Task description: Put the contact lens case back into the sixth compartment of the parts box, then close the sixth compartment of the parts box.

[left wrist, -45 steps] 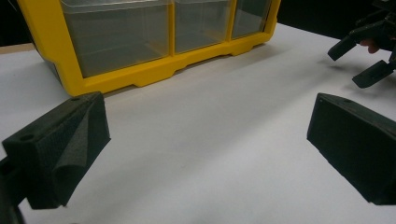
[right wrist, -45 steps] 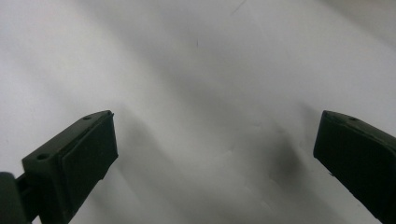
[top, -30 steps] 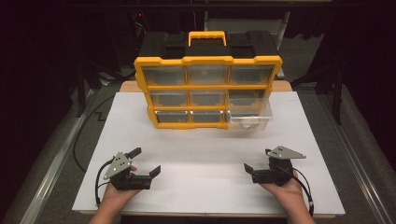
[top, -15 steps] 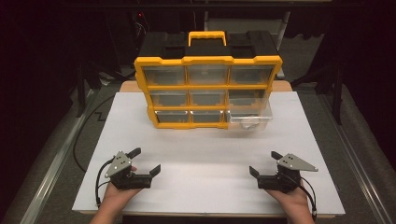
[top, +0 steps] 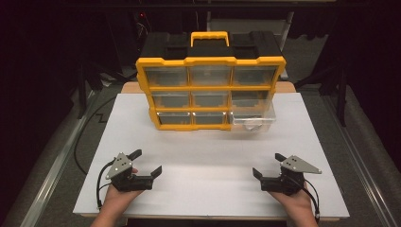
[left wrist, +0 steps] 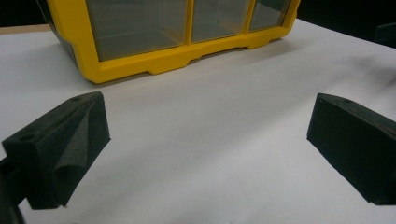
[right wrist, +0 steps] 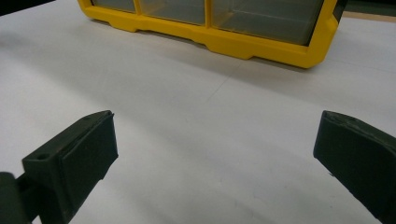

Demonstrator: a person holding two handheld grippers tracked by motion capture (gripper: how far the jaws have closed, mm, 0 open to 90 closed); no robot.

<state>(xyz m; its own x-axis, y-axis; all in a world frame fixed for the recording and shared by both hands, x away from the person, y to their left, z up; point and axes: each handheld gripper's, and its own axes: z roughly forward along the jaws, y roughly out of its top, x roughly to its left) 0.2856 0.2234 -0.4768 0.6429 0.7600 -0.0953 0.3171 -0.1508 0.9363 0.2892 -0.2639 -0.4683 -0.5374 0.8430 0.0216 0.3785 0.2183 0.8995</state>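
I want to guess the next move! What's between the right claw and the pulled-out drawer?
Nothing: only bare white table lies between the right claw and the clear drawer, seen in the high view.

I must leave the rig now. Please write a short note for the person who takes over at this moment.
Left gripper: open, holds nothing, low over the near left of the white table.
Right gripper: open, holds nothing, near right.
Yellow plastic organiser with nine clear drawers: upright at the far middle.
Clear bottom-right drawer: pulled out; contents unclear.
Done: that drawer is open.
Left: probably to reach for it; neither gripper is near.

Bare table (top: 208, 156) before organizer (top: 210, 90)
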